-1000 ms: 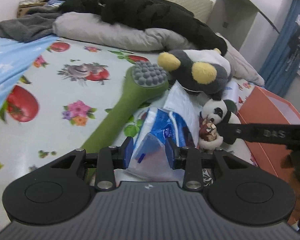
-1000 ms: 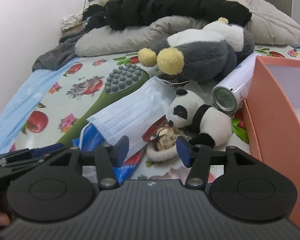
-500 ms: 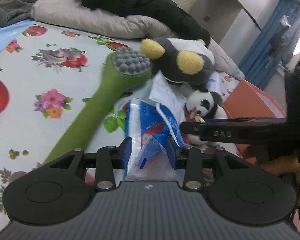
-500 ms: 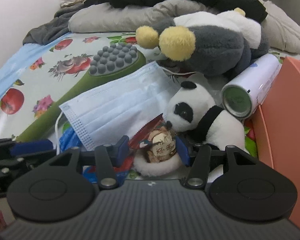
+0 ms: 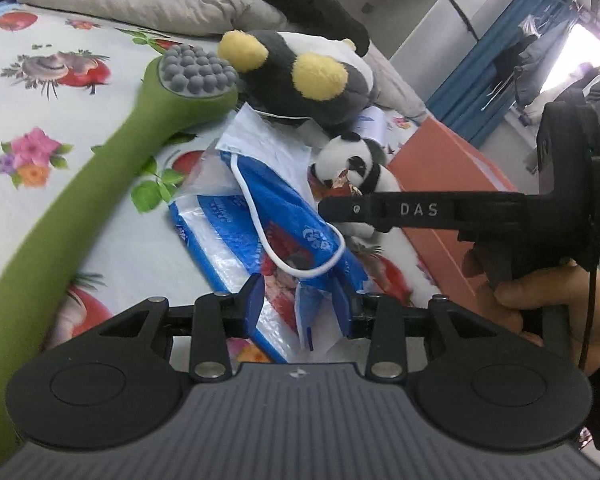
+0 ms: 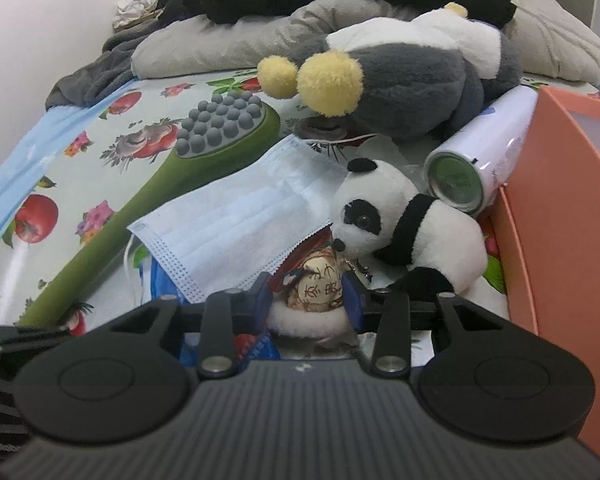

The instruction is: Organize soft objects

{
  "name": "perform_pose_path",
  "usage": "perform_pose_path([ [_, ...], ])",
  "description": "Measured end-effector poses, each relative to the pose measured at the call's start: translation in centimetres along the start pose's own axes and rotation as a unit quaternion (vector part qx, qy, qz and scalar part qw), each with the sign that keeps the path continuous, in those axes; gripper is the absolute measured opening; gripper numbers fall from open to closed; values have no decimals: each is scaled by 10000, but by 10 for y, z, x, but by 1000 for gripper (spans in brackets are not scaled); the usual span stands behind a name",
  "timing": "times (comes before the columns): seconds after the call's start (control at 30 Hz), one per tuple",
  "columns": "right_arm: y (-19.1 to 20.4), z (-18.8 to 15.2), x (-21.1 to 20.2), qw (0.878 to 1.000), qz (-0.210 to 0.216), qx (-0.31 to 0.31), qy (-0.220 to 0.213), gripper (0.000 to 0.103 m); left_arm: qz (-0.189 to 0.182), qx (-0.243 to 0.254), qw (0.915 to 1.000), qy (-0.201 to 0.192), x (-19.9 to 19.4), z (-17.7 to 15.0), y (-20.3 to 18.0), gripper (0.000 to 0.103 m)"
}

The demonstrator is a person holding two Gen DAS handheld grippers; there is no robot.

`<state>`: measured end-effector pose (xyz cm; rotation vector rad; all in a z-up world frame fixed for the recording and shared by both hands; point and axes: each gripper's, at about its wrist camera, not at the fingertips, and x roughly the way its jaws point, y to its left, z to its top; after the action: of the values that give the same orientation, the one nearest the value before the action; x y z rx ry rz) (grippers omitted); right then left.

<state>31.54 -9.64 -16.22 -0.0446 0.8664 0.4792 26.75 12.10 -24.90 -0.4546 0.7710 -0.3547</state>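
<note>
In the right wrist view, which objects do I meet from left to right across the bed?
Green massage brush → face mask → small panda plush → white spray can → orange box.

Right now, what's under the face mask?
The face mask lies over a blue plastic packet and overlaps the green massager handle. A red wrapper edge peeks out by the panda. The rest is hidden.
</note>
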Motion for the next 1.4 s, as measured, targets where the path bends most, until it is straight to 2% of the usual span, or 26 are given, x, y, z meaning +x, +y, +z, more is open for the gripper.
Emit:
perform_pose_path([
  [0.07,-1,-1,-5,10000,-8,21,-46,41,-84,-100,9999,23,0,-5,-3,39],
  [0.1,-2,-2,-8,10000,-15,42,-66,41,-128,-119,9998,41,0,-8,-6,27],
  [0.2,-5,-5,-16,9999,24,116,-114,40,-150,-133,9998,67,0,-16,-18,9],
  [0.37,-2,-7,-32,9997,-19,87,-249,40,-69,-184,9998,11,-13,-24,-35,6],
  [0.57,4,-14,-60,9991,62,84,-404,39,122,-368,9992,-73,-47,-38,-49,6],
  [0.73,10,-27,-84,9990,103,48,-438,39,139,-524,9985,-65,-79,-57,-56,6],
  [0.93,16,-51,-113,9993,69,-22,-361,39,128,-663,9977,50,-111,-85,-63,6],
  [1.13,13,-85,-138,9995,-61,144,-274,39,188,-485,9985,175,-130,-98,-75,6],
  [1.27,6,-111,-141,9994,-151,279,-129,39,386,-403,9981,254,-139,-105,-75,6],
  [1.4,2,-127,-139,9991,-153,377,-105,39,684,-581,9957,234,-148,-113,-69,7],
])
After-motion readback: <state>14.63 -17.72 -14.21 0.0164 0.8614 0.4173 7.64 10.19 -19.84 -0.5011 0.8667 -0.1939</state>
